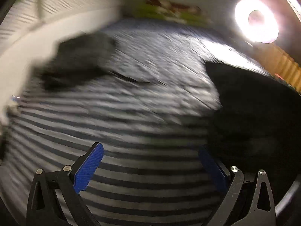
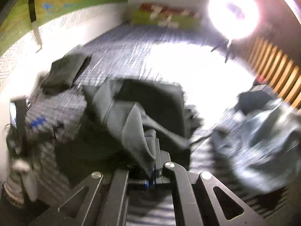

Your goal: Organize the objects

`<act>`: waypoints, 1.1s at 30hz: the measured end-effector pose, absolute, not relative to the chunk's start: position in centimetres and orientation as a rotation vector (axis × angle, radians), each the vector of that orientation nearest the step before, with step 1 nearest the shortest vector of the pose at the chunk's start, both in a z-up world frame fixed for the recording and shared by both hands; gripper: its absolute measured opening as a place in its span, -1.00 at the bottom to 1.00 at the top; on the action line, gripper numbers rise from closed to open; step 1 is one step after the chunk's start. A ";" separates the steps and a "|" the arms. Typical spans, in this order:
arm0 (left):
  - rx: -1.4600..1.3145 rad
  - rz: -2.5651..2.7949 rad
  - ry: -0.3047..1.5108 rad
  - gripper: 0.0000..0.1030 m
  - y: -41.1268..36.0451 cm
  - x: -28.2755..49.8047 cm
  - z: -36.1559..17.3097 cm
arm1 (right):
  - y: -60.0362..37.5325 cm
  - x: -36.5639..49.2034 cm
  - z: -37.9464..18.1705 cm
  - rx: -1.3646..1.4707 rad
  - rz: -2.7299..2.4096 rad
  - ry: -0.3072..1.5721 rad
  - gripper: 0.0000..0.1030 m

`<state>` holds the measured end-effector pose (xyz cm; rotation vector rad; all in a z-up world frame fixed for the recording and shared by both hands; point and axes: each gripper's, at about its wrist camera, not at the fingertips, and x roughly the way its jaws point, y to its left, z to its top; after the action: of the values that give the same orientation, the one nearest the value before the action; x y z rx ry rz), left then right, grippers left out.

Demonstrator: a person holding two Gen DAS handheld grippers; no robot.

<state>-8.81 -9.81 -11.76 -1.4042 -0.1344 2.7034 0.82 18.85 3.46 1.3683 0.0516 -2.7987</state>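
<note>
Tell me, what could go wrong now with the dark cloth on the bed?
The right gripper pinches only a fold of the dark cloth, so it might slip out. The left gripper is open, supporting nothing, so the cloth may drag across the striped bedcover. Both views are blurred, so exact placement is uncertain.

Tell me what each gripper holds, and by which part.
Right gripper pinches the dark grey garment by a bunched fold. Left gripper is open, holding nothing.
</note>
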 end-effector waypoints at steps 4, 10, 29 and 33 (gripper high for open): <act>-1.416 2.423 -0.291 0.91 -4.3 -8.2 -13.7 | 18.3 -0.4 8.0 1.247 -2.869 0.121 -0.97; -1.238 2.411 -0.220 0.90 -1.0 -5.0 -9.9 | 14.0 -2.4 12.7 1.074 -2.866 0.191 -0.97; -1.088 2.747 -0.640 0.90 -19.4 -4.1 -3.9 | 9.4 -7.8 6.7 1.211 -2.486 -0.103 -0.23; -1.120 2.574 -0.555 0.91 -13.4 -2.9 -4.2 | 16.6 -6.0 3.2 1.280 -2.535 -0.310 -0.22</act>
<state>-2.92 -13.41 -4.22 -1.1196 -0.5546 2.5735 -5.96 16.58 3.16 1.2799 -0.3099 -2.5349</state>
